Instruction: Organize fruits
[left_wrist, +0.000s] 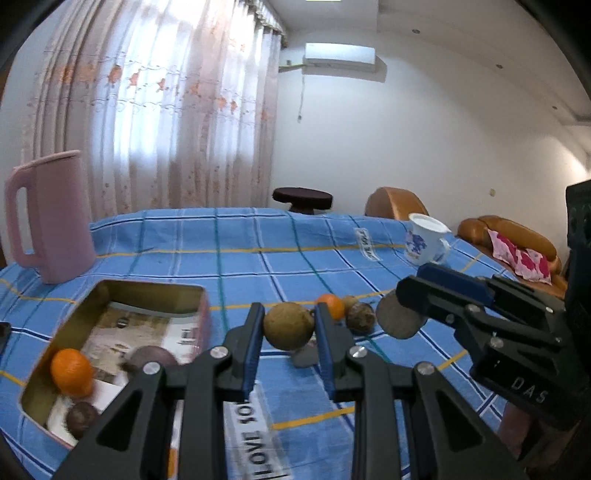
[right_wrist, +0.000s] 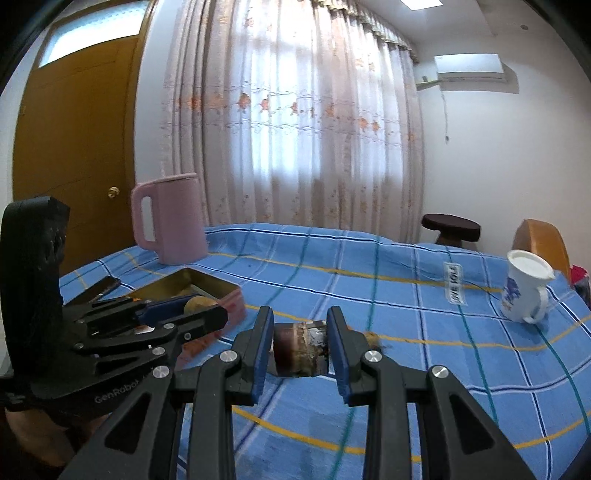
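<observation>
My left gripper (left_wrist: 289, 325) is shut on a round tan-brown fruit (left_wrist: 289, 325) and holds it above the blue checked cloth. My right gripper (right_wrist: 300, 343) is shut on a dark brown fruit (right_wrist: 295, 349); it shows from the side in the left wrist view (left_wrist: 400, 317). The open pink tin (left_wrist: 201, 295) at the left holds an orange (left_wrist: 71, 371) and two dark purple fruits (left_wrist: 153, 356). On the cloth behind the grippers lie a small orange (left_wrist: 332, 304) and a dark wrinkled fruit (left_wrist: 360, 315).
A pink jug (left_wrist: 55, 218) stands at the far left behind the tin. A white mug with a blue print (left_wrist: 424, 238) stands at the far right. A dark phone (right_wrist: 99, 288) lies near the tin. A stool and sofa stand beyond the table.
</observation>
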